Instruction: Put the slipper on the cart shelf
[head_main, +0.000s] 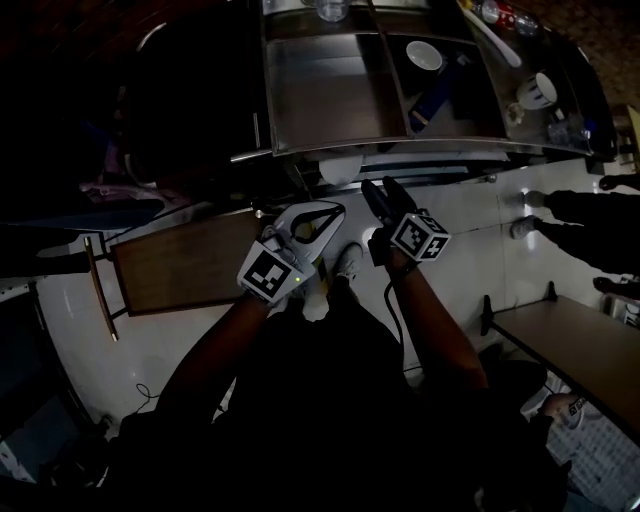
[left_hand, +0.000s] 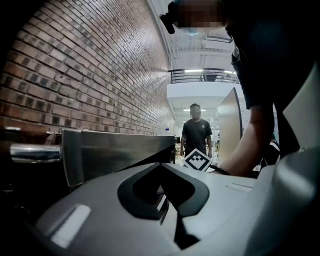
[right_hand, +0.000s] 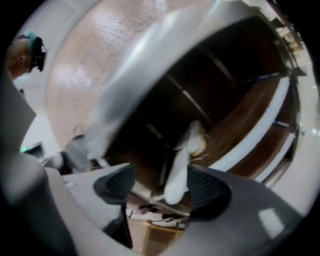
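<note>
- Right gripper view shows my right tool (right_hand: 160, 186) wide open. Its two dark, ribbed pads stand well apart, and neither side clamps anything.
- The slipper (right_hand: 177, 172) shows in that gap, just beside the pad at 3 o'clock and clear of the pad at 9 o'clock. Through the blur I cannot tell whether it touches the near pad.
- My left tool (left_hand: 161, 175) has its matte black pads drawn together at the tips with nothing between them. Its body is smooth grey plastic.
- The slipper is pale white, narrow and soft-looking, with a rounded yellowish end.
- Its long axis runs from 6 o'clock up to about 1 o'clock in the right gripper view, with the yellowish end uppermost.
- It shows against the dark space under the brushed-steel top of the cart (right_hand: 150, 60). Whether it rests on a shelf there I cannot tell.
- In the head view both tools are side by side at the cart's near edge, with the cart at 12 o'clock from them.
- A brick wall (left_hand: 90, 75) curves away at 10 o'clock in the left gripper view.
</note>
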